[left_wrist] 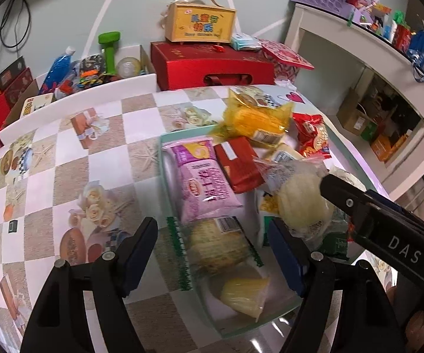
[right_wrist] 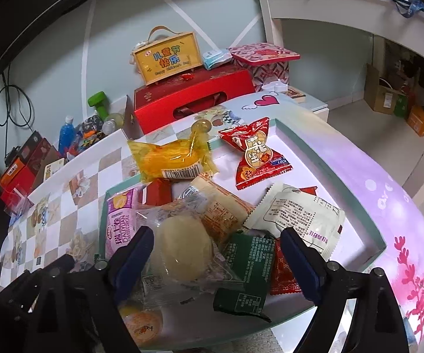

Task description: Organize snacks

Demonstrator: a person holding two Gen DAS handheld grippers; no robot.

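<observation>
Left to right: the left gripper [left_wrist: 212, 253], jaws apart and empty, hangs over the near end of the teal tray [left_wrist: 165, 158], above a green-edged pastry packet [left_wrist: 220, 244]; the purple snack packet [left_wrist: 203, 176] lies beyond it, long axis running away from the fingers. The right gripper [right_wrist: 216, 253], jaws apart, straddles the pale round bun [right_wrist: 182, 250], directly ahead and nearer this hand; contact with the wrapper is probably absent, though unclear.
</observation>
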